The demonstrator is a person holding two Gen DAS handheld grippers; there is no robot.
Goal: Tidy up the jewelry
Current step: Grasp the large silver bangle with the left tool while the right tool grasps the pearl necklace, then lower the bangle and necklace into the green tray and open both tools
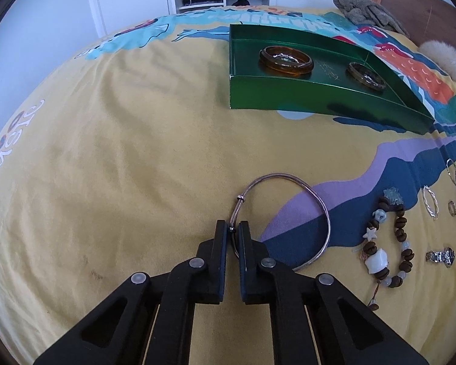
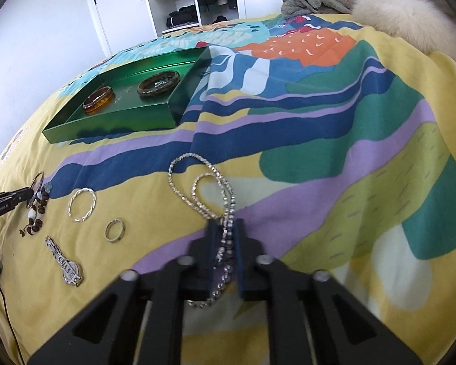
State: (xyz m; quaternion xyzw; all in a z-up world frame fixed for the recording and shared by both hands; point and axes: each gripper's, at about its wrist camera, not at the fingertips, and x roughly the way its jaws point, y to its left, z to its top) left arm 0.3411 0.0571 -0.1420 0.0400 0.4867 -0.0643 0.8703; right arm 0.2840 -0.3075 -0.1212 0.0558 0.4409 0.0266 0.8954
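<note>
My left claw is closed on a thin silver wire bangle, which lies on the yellow patterned bedspread on the near side of the shallow green metallic tray. My right claw grips a sparkling rhinestone chain necklace, also nearer me than the tray. Inside the tray sit an amber translucent bangle and a darker brown bangle.

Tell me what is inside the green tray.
The green tray holds two bangles: an amber bangle and a darker brown bangle. Its near wall hides a strip of floor.
</note>
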